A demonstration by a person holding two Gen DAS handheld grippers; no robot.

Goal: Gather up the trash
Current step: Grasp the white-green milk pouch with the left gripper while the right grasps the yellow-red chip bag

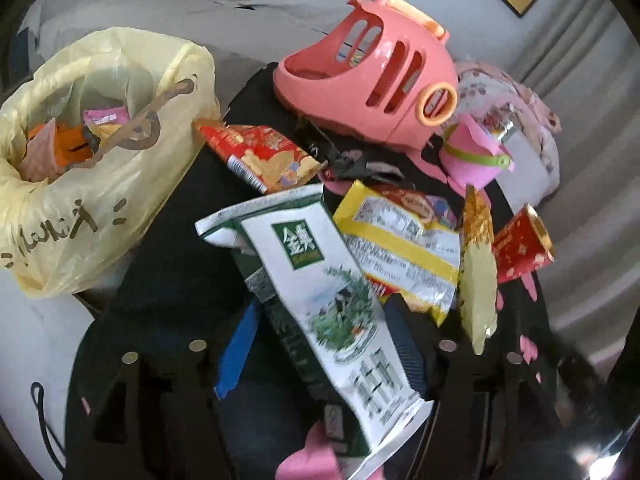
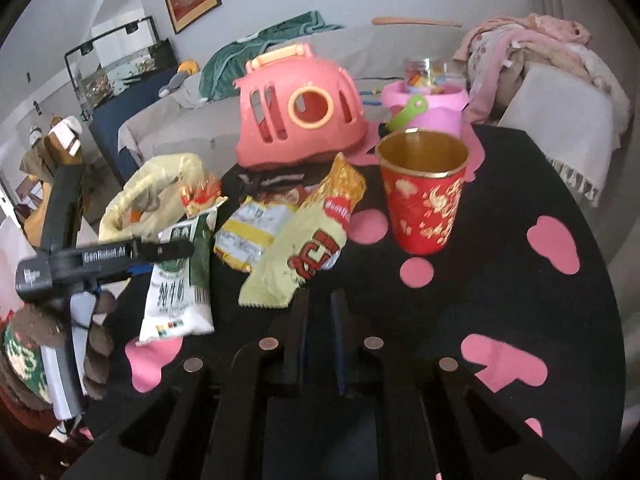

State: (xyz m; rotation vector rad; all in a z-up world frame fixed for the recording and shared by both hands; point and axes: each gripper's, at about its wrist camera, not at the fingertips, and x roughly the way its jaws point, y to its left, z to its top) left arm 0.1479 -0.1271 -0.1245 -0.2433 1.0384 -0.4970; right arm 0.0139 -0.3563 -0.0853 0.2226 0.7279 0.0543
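Observation:
A white and green milk carton (image 1: 320, 280) lies flat on the black table (image 2: 520, 184). My left gripper (image 1: 320, 304) is open around it, with one finger on each side; it also shows over the carton (image 2: 180, 280) as the left gripper (image 2: 168, 258). My right gripper (image 2: 320, 292) is nearly closed, pinching the lower corner of a pale yellow snack wrapper (image 2: 304, 248), which stands on edge in the left wrist view as the yellow snack wrapper (image 1: 476, 272). A yellow plastic bag (image 1: 100, 200) with wrappers inside gapes at the table's left.
On the table lie a red snack packet (image 1: 260, 156) and a yellow-banded wrapper (image 1: 400, 240). A red and gold cup (image 2: 424, 208) stands upright. Behind are a pink toy basket (image 2: 300, 112) and a pink bucket (image 2: 424, 108). A sofa with clothes lies beyond.

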